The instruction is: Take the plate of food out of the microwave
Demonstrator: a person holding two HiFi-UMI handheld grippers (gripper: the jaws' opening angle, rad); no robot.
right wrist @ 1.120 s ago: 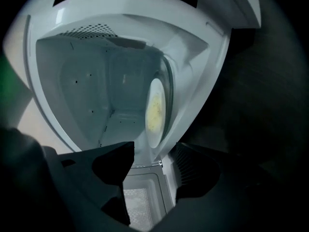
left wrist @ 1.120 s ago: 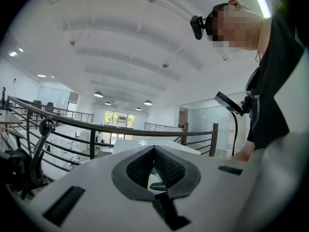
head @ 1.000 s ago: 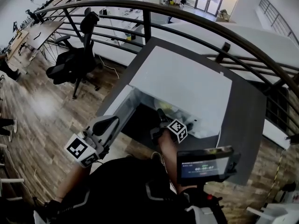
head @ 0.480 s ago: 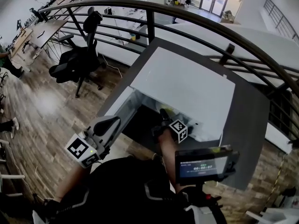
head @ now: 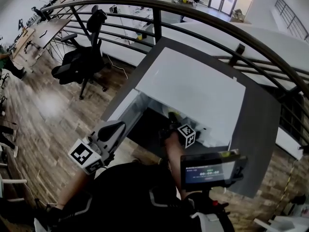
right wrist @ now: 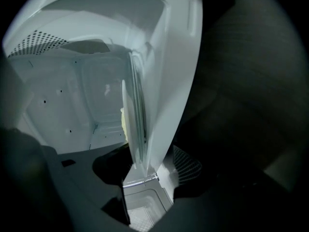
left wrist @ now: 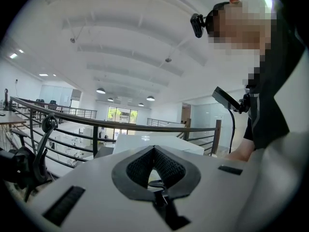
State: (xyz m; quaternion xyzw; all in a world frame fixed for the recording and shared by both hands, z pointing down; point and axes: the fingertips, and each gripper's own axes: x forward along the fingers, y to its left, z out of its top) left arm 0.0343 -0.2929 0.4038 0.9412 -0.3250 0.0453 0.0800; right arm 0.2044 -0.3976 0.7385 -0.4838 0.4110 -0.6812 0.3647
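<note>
Since the white microwave (head: 193,88) sits on the dark table (head: 260,144) with its door (head: 121,111) swung out to the person's left, its open mouth faces the person. The reach therefore goes straight forward into it. The plate (right wrist: 126,129) lies inside on the oven floor, and from the head view only a sliver of yellow-green shows under the roof edge.

The right gripper (right wrist: 145,170) is at that mouth and rolled onto its side. In its own view the plate appears edge-on, as a thin line running away from the jaws. Those jaws stand apart, and the plate's near rim lies in line with the gap between them, just at its opening. Whether either pad touches the rim cannot be told. Judging from this, the grip wants the jaws brought together across the rim, and the pull would then run back along that same line, toward the person and kept level.

The left gripper (head: 115,128) hangs low at the person's left beside the door, well apart from the oven's mouth, with its jaws closed on nothing. The right one is plainly the nearer. The food (right wrist: 123,122), a pale yellow lump, sits on the plate just past the near rim.
</note>
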